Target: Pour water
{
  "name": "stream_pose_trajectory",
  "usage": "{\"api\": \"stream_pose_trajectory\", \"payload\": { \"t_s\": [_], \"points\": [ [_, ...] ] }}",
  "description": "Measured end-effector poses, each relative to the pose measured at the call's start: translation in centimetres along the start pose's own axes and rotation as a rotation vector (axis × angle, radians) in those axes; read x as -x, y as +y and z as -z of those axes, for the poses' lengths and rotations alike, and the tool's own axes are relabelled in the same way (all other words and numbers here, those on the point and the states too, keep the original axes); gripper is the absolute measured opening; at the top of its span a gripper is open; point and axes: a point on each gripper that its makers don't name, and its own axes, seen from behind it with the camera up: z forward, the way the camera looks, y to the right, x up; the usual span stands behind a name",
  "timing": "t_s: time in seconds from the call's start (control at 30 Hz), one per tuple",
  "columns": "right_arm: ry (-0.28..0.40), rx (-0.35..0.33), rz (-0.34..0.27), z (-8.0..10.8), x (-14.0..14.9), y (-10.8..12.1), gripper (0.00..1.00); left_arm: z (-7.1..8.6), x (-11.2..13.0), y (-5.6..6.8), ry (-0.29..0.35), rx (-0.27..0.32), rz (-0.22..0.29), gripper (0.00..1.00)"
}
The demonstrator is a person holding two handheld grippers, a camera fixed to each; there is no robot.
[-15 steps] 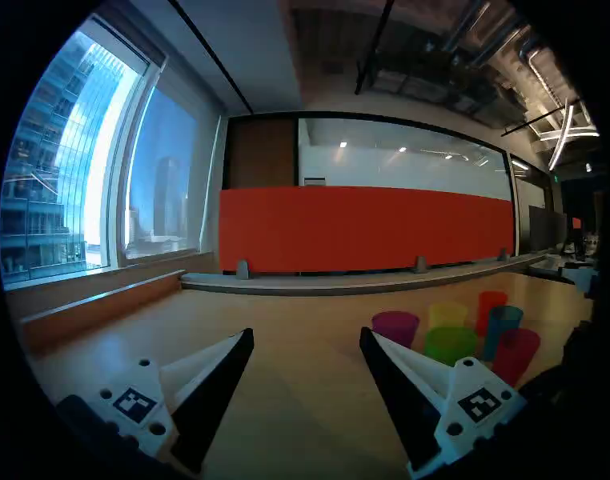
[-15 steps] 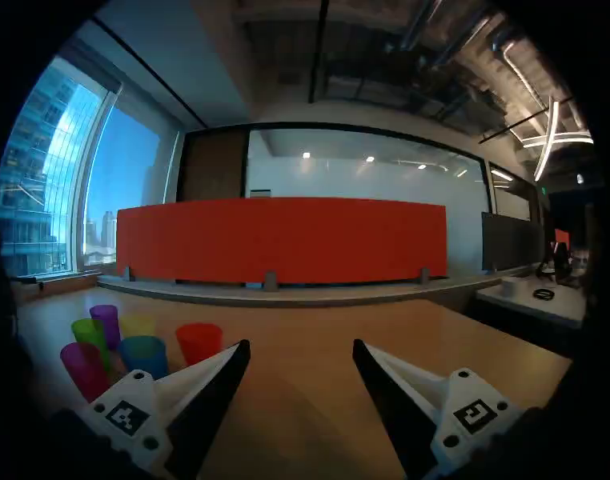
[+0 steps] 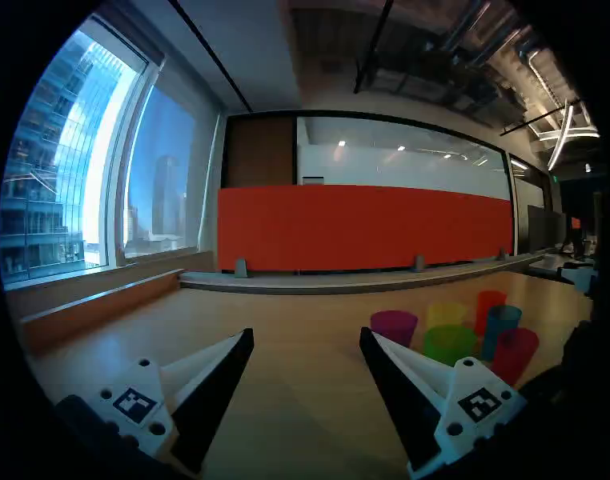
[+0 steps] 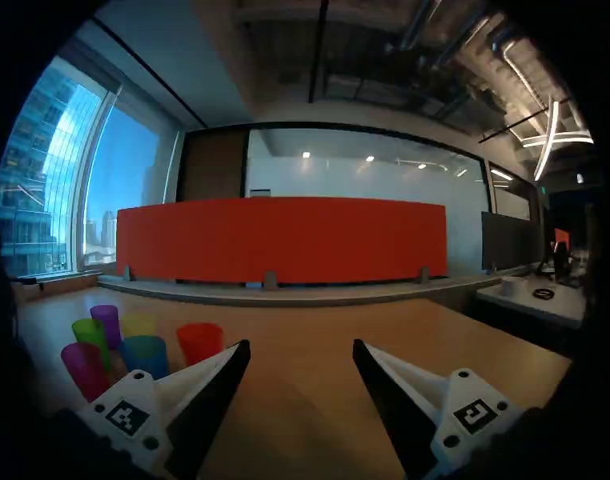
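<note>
Several coloured plastic cups stand in a cluster on the wooden table. In the left gripper view they sit at the right: a purple cup (image 3: 394, 326), a green cup (image 3: 448, 343), a yellow cup (image 3: 447, 313), a blue cup (image 3: 501, 328), a red cup (image 3: 489, 306) and a magenta cup (image 3: 515, 354). My left gripper (image 3: 305, 340) stands open to the left of them, holding nothing. In the right gripper view the same cluster lies at the left, with the red cup (image 4: 199, 342) and blue cup (image 4: 144, 355) nearest. My right gripper (image 4: 301, 352) is open and empty, to the right of the cups.
An orange divider panel (image 3: 361, 228) rises along the table's far edge on grey feet. Large windows (image 3: 73, 176) fill the left wall above a wooden ledge. A neighbouring desk (image 4: 537, 300) with small items lies at the right.
</note>
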Motion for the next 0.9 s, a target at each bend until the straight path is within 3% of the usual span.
{"api": "stream_pose_trajectory", "payload": {
  "t_s": [0.2, 0.37, 0.6, 0.9],
  "points": [
    [-0.013, -0.019, -0.037, 0.2, -1.5, -0.3, 0.99, -0.2, -1.6, 0.1, 0.005, 0.013, 0.003, 0.98],
    [-0.021, -0.042, -0.018, 0.1, -4.0, -0.6, 0.99, -0.4, -4.1, 0.2, 0.009, 0.021, 0.006, 0.98],
    [-0.038, -0.075, 0.004, -0.3, -7.9, -1.1, 0.99, -0.9, -8.5, 1.0, 0.011, 0.068, 0.053, 0.98],
    [-0.047, -0.118, 0.035, -1.1, -12.9, -2.1, 0.99, -1.7, -14.4, 1.1, 0.005, 0.108, 0.052, 0.99]
  ]
}}
